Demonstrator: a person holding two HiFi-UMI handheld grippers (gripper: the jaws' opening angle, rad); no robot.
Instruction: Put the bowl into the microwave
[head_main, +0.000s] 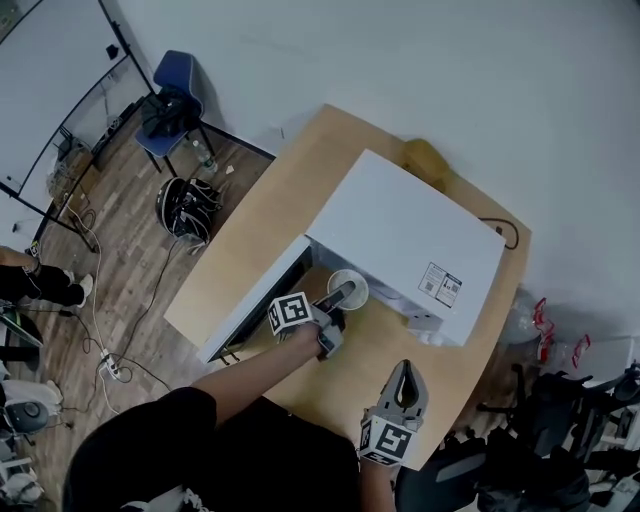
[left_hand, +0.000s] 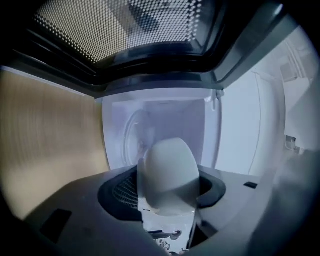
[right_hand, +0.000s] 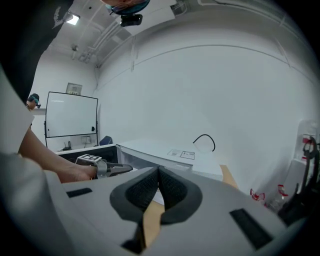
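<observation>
A white bowl (head_main: 348, 288) is held at the mouth of the white microwave (head_main: 410, 235), and my left gripper (head_main: 343, 296) is shut on its rim. In the left gripper view the bowl (left_hand: 169, 170) sits tilted on its side between the pads of the left gripper (left_hand: 167, 191). The lit cavity (left_hand: 165, 120) with its round glass plate lies straight ahead. The microwave door (head_main: 252, 302) swings open to the left, and its perforated window (left_hand: 125, 30) shows overhead. My right gripper (head_main: 405, 375) hangs shut and empty over the table's near edge, apart from the microwave; its pads (right_hand: 150, 187) meet.
The microwave stands on a light wooden table (head_main: 290, 180). A black cable (head_main: 506, 233) loops at its right end. On the floor at the left are a blue chair (head_main: 172, 100), a black bag (head_main: 186, 206) and cables. Dark chairs (head_main: 560, 420) crowd the lower right.
</observation>
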